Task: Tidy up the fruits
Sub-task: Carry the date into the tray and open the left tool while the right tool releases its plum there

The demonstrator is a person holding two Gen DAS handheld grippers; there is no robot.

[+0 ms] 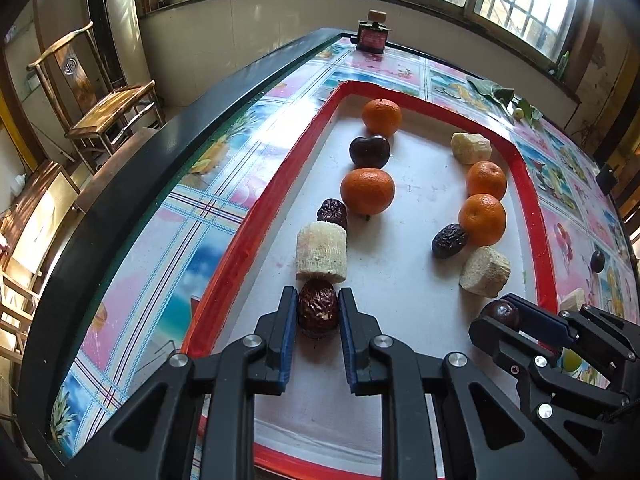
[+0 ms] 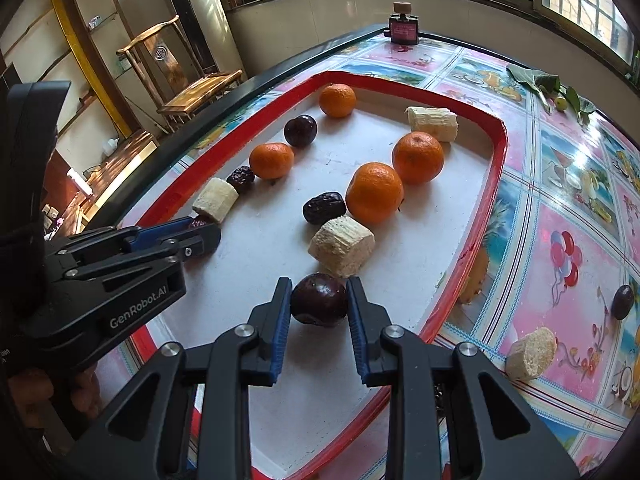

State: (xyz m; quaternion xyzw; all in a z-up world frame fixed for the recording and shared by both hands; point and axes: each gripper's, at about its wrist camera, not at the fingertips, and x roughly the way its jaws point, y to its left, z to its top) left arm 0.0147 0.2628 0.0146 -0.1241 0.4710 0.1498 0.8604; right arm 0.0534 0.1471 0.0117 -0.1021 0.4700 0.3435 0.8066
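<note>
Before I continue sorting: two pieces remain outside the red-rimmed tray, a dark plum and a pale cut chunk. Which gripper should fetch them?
Right. The dark plum and pale cut chunk lie on its side of the red-rimmed tray.

tray (image 2: 490, 184) on surface (image 2: 560, 240), fruit in two rows inside. left row, far to near: orange (image 1: 381, 117), plum (image 1: 369, 151), orange (image 1: 367, 191), date (image 1: 332, 212), banana piece (image 1: 322, 253), date (image 1: 318, 314) between left gripper (image 1: 318, 312) jaws. right row, far to near: banana piece (image 2: 433, 123), two oranges (image 2: 418, 157), date (image 2: 324, 208), banana piece (image 2: 341, 246), plum (image 2: 319, 299) between right gripper (image 2: 319, 300) jaws. outside tray, to right on surface: plum (image 2: 622, 302), banana piece (image 2: 531, 354) nearer. leaves (image 2: 548, 86) at far right, small box (image 2: 404, 29) at far edge.
</note>
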